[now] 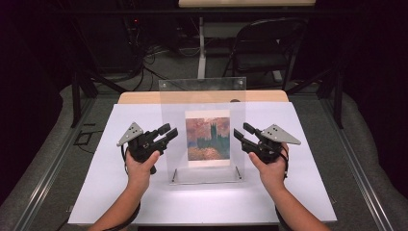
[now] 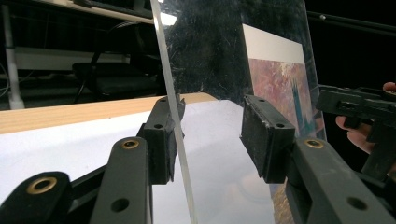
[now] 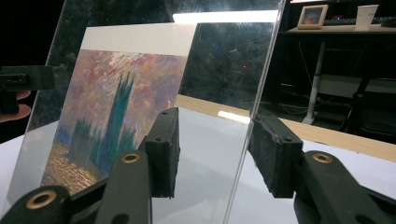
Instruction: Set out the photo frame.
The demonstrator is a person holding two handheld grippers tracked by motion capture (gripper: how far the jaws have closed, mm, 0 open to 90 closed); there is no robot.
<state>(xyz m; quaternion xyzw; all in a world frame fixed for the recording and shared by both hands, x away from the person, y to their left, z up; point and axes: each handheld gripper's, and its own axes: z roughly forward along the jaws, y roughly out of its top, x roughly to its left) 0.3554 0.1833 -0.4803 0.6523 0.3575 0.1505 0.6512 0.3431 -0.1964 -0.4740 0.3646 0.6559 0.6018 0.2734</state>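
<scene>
A clear acrylic picture stand (image 1: 202, 91) stands upright in the middle of the white sheet (image 1: 144, 202). It holds a print (image 1: 208, 139) of a dusky painting with a tower. My left gripper (image 1: 169, 134) is open at the stand's left edge. In the left gripper view the panel edge (image 2: 175, 116) runs between the jaws of the gripper (image 2: 215, 135), close against the left pad (image 2: 161, 140). My right gripper (image 1: 240, 134) is open at the right edge. There the panel edge (image 3: 252, 107) passes between the jaws of the gripper (image 3: 217, 144), near the right pad (image 3: 273, 154). The print (image 3: 116, 107) faces that camera.
The white sheet covers a wooden table (image 1: 144, 97) with metal rails along both sides. Behind the table are a folding chair (image 1: 269, 48), a white desk leg (image 1: 202, 48) and cables. A small framed picture (image 3: 313, 16) stands on a far desk.
</scene>
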